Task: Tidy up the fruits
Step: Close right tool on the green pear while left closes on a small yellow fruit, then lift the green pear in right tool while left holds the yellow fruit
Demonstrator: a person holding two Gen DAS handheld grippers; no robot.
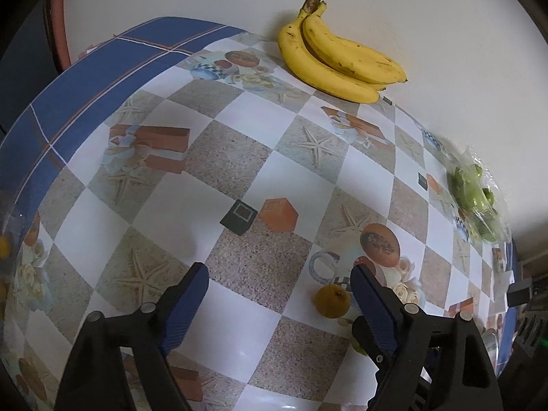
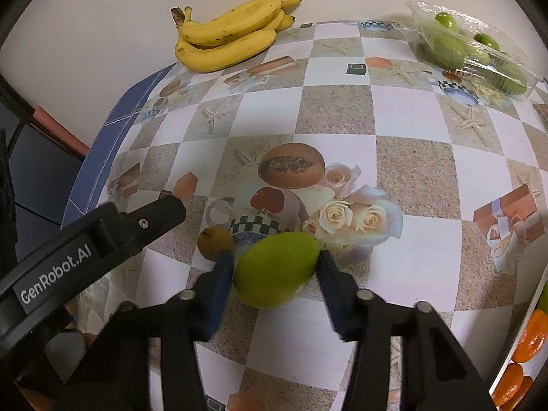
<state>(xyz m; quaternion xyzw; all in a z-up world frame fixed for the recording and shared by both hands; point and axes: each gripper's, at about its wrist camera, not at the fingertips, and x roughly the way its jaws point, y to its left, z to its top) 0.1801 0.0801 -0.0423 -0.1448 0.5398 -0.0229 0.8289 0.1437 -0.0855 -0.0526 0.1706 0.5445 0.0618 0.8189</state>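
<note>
My right gripper [image 2: 272,267] is shut on a green mango [image 2: 275,270] and holds it over the patterned tablecloth [image 2: 342,130]. A small brownish-yellow fruit [image 2: 215,242] lies just left of it; it also shows in the left wrist view [image 1: 332,300], by the inner side of my left gripper's right finger. My left gripper [image 1: 279,282] is open and empty above the table. A bunch of bananas [image 1: 337,58] lies against the wall at the back, also in the right wrist view [image 2: 233,34].
A clear plastic tray of green fruits [image 2: 479,51] sits at the back right by the wall, also in the left wrist view [image 1: 476,198]. Orange fruits [image 2: 531,339] show at the right edge. The table's blue border [image 1: 102,82] marks the left edge.
</note>
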